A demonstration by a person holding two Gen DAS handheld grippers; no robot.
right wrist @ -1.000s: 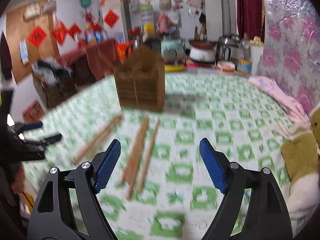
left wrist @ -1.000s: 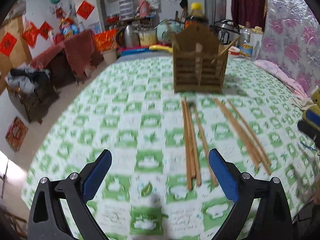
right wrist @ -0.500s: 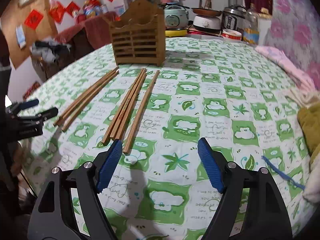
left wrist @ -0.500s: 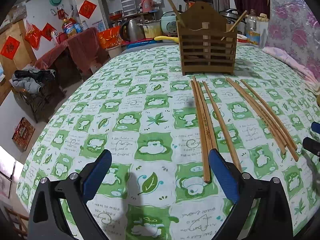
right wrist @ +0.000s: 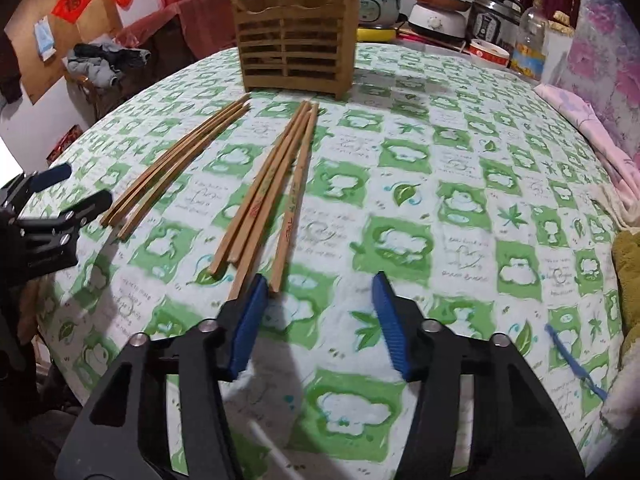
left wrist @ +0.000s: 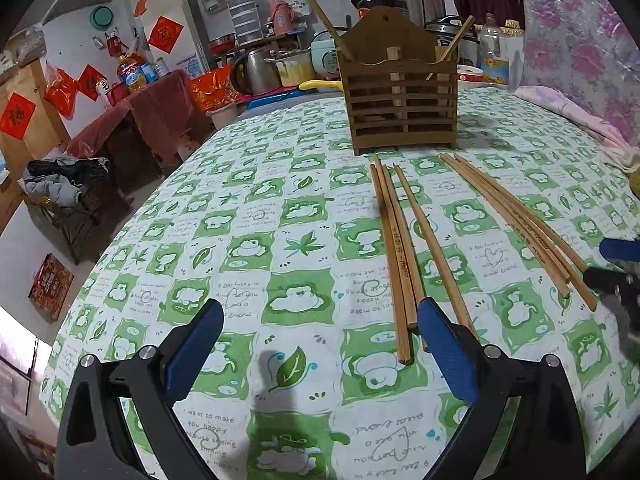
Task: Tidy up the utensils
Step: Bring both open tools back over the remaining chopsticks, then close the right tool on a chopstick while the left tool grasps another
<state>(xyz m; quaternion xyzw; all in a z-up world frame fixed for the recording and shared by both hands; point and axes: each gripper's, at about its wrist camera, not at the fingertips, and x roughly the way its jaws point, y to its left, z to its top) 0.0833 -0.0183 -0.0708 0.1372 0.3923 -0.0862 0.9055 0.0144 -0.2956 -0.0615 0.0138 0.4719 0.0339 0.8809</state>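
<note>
Two bundles of wooden chopsticks lie on the green-and-white tablecloth. In the left wrist view one bundle (left wrist: 400, 248) lies by my right finger and the other (left wrist: 520, 224) further right. A slatted wooden utensil holder (left wrist: 402, 100) stands behind them with two chopsticks in it. My left gripper (left wrist: 320, 344) is open and empty, low over the cloth. In the right wrist view my right gripper (right wrist: 318, 320) is open and empty, its left finger at the near ends of the closer bundle (right wrist: 272, 196). The other bundle (right wrist: 176, 172) and the holder (right wrist: 296, 52) lie beyond.
The round table's edge (left wrist: 132, 216) drops off to the left. Pots, a kettle and bottles (left wrist: 260, 68) crowd the far side. A pink cloth (right wrist: 592, 128) and a plush toy (right wrist: 628, 264) lie at the right edge. The left gripper shows in the right wrist view (right wrist: 44, 216).
Both grippers have come down and closer to the table. The right gripper has moved up to the near ends of its bundle and narrowed a little. The chopsticks have not moved.
</note>
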